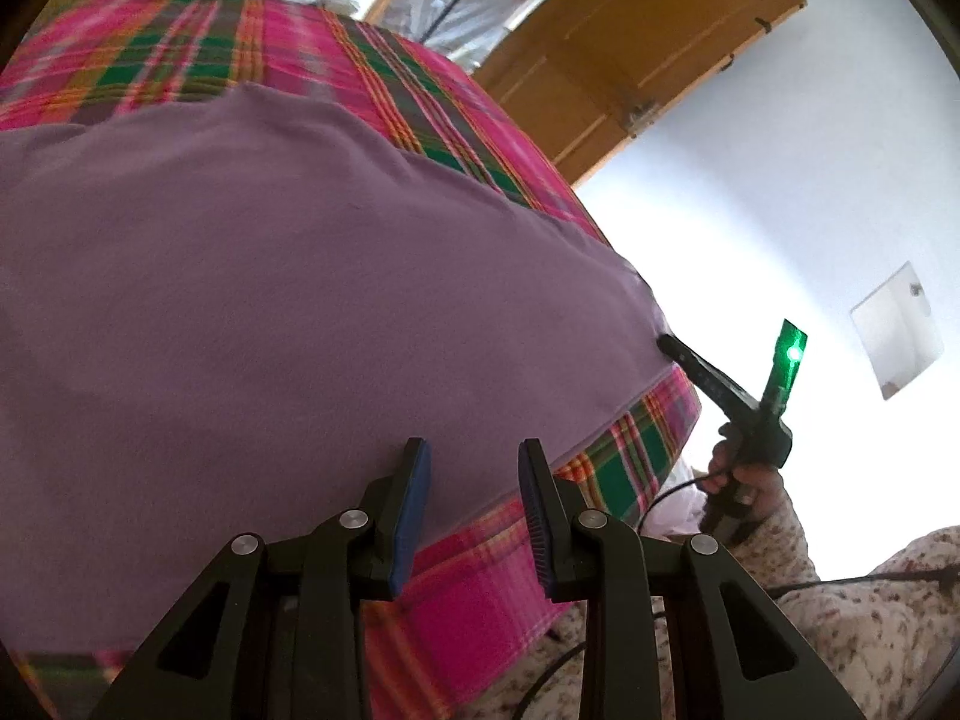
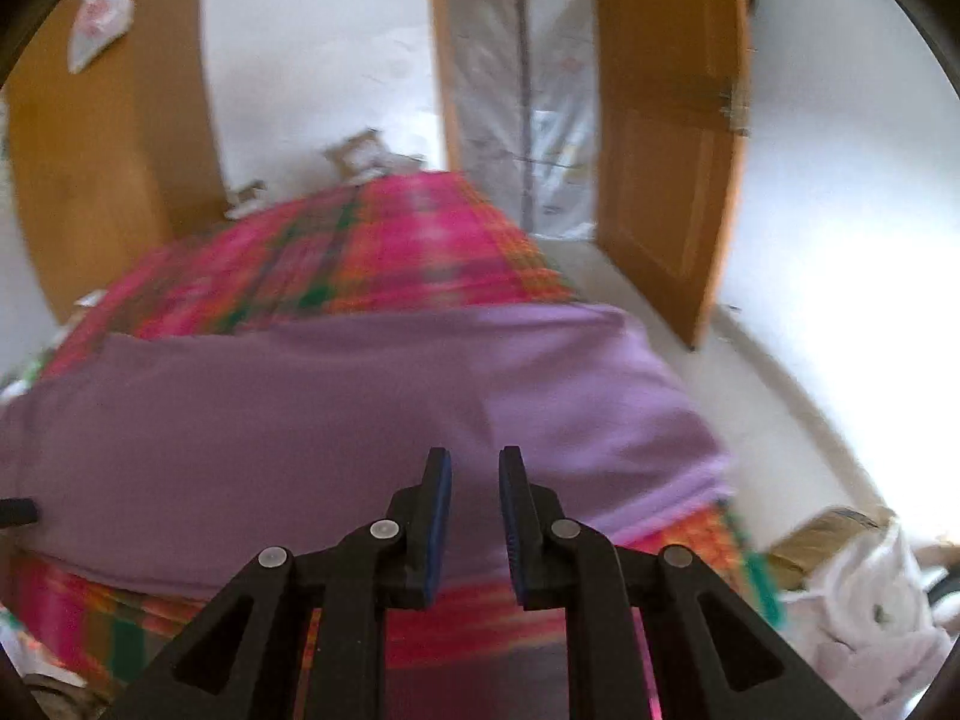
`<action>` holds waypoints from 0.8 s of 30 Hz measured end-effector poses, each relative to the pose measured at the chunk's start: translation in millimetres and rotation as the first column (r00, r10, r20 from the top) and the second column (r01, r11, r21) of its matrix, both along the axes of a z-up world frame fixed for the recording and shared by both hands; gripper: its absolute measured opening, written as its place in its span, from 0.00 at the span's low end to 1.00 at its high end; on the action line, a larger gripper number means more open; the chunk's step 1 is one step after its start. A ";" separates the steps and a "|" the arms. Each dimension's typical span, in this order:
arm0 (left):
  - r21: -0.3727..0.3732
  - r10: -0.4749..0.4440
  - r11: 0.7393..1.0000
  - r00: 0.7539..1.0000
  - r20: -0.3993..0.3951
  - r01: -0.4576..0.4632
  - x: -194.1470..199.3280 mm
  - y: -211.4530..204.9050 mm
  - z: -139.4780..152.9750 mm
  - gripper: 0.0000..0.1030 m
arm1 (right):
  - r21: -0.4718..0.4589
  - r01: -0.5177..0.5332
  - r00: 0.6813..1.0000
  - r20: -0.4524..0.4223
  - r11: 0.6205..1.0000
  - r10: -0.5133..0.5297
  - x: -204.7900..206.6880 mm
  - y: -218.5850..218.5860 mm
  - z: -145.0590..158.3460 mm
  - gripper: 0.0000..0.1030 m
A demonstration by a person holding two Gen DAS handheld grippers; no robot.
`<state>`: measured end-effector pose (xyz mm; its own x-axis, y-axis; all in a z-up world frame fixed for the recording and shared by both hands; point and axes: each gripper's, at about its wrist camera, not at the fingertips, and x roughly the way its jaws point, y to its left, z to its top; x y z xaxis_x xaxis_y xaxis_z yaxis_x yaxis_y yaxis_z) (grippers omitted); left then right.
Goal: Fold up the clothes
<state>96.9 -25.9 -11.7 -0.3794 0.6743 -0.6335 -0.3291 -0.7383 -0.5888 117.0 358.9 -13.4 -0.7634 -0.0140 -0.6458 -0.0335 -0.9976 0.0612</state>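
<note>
Pointing down over the near edge of the bed, the left gripper has its jaws apart with nothing between them. A purple garment lies flat on the plaid bed cover. At 3 o'clock a hand tilts the right gripper, jaws slightly apart and empty

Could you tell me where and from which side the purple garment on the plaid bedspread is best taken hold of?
Probably at its near hem, coming in low from the bed's front edge. The purple garment lies flat on the plaid bedspread, so only its edge gives something to pinch. The left gripper and right gripper both stand open just above that hem, holding nothing.
</note>
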 end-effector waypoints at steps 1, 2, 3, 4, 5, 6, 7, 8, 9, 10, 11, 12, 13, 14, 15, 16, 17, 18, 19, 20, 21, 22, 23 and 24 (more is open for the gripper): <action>-0.010 0.024 1.000 1.000 -0.013 -0.024 2.3 -8.2 2.0 0.31 | -0.003 -0.038 0.999 -0.008 0.999 0.038 -4.4 -10.9 2.5 0.16; -0.015 0.052 0.999 0.998 -0.022 -0.052 3.4 -16.1 3.5 0.31 | -0.004 -0.078 0.997 -0.009 0.997 0.078 -8.9 -23.3 3.5 0.16; -0.015 0.092 0.996 0.996 -0.024 -0.092 3.7 -26.6 4.7 0.31 | -0.003 -0.115 0.993 -0.002 0.993 0.115 -12.0 -36.7 3.7 0.16; -0.016 0.135 0.991 0.991 -0.025 -0.136 3.5 -37.1 5.4 0.31 | -0.003 -0.154 0.988 0.011 0.988 0.154 -17.2 -51.3 1.0 0.16; -0.020 0.185 0.982 0.982 -0.026 -0.185 3.4 -47.8 5.4 0.31 | -0.003 -0.192 0.981 0.023 0.981 0.192 -22.3 -65.2 -1.6 0.16; -0.025 0.233 0.972 0.972 -0.022 -0.234 3.4 -58.9 4.8 0.31 | -0.007 -0.224 0.974 0.034 0.975 0.224 -26.0 -76.1 -4.2 0.16; -0.026 0.268 0.963 0.963 -0.016 -0.269 3.8 -67.6 3.8 0.30 | -0.010 -0.258 0.965 0.048 0.966 0.258 -27.8 -88.3 -6.7 0.16; -0.026 0.296 0.955 0.955 -0.010 -0.296 4.5 -74.7 2.6 0.30 | -0.009 -0.284 0.957 0.057 0.959 0.284 -28.2 -98.9 -8.9 0.16; -0.029 0.323 0.946 0.947 -0.006 -0.323 5.9 -81.8 1.1 0.31 | -0.007 -0.311 0.948 0.066 0.950 0.311 -28.7 -109.5 -11.1 0.16; -0.031 0.347 0.937 0.938 -0.003 -0.347 7.8 -89.6 0.0 0.30 | -0.004 -0.336 0.939 0.072 0.942 0.335 -29.2 -120.3 -13.0 0.20; -0.029 0.370 0.929 0.929 -0.001 -0.370 9.8 -97.8 -0.5 0.30 | 0.010 -0.355 0.933 0.069 0.935 0.354 -29.8 -131.8 -13.4 0.22; -0.027 0.392 0.920 0.920 -0.001 -0.392 12.0 -106.1 -0.9 0.30 | 0.020 -0.382 0.922 0.071 0.924 0.380 -28.7 -140.8 -13.4 0.22; -0.027 0.412 0.911 0.911 -0.001 -0.412 13.9 -113.8 -0.4 0.30 | 0.023 -0.409 0.911 0.076 0.912 0.406 -30.3 -149.9 -13.1 0.22; -0.029 0.430 0.902 0.903 -0.002 -0.430 15.3 -121.1 0.6 0.31 | 0.024 -0.434 0.899 0.080 0.901 0.431 -32.3 -158.5 -12.7 0.22; -0.021 0.447 0.894 0.894 -0.001 -0.447 16.1 -129.6 2.0 0.31 | 0.019 -0.449 0.891 0.082 0.893 0.446 -36.2 -164.9 -11.9 0.22; -0.001 0.469 0.883 0.883 -0.001 -0.469 16.5 -140.7 4.7 0.30 | 0.014 -0.465 0.883 0.084 0.885 0.462 -40.1 -171.2 -11.1 0.22; 0.021 0.494 0.870 0.870 -0.001 -0.493 17.0 -153.1 8.2 0.30 | 0.009 -0.479 0.875 0.085 0.878 0.477 -43.5 -177.4 -10.2 0.22; 0.024 0.526 0.850 0.850 -0.006 -0.526 16.7 -164.3 12.7 0.30 | 0.002 -0.489 0.870 0.084 0.873 0.487 -44.6 -182.8 -8.8 0.22; 0.016 0.562 0.827 0.827 -0.018 -0.561 16.0 -174.6 17.4 0.30 | -0.005 -0.499 0.863 0.082 0.867 0.498 -45.8 -188.4 -7.3 0.22; 0.019 0.597 0.802 0.802 -0.034 -0.597 15.6 -187.1 22.7 0.31 | -0.013 -0.514 0.855 0.078 0.858 0.513 -47.5 -194.4 -5.4 0.22; 0.031 0.629 0.777 0.776 -0.044 -0.628 14.9 -200.7 27.3 0.30 | -0.015 -0.521 0.850 0.078 0.853 0.521 -47.3 -199.4 -4.1 0.22; 0.036 0.652 0.758 0.757 -0.044 -0.651 12.3 -211.5 30.5 0.31 | -0.015 -0.529 0.846 0.078 0.849 0.528 -48.6 -204.8 -3.2 0.22; 0.031 0.675 0.738 0.737 -0.036 -0.675 8.0 -221.5 32.5 0.31 | -0.016 -0.536 0.841 0.078 0.844 0.536 -49.9 -210.2 -2.3 0.22; 0.023 0.701 0.713 0.713 -0.025 -0.701 3.4 -232.4 33.9 0.31 | -0.016 -0.544 0.836 0.079 0.839 0.544 -51.4 -215.5 -1.5 0.22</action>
<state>100.3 -258.4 22.2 -0.7645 0.2142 -0.6080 0.2626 -0.7579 -0.5972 65.6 143.4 -14.9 -0.5820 -0.4079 -0.7035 0.5101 -0.8568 0.0748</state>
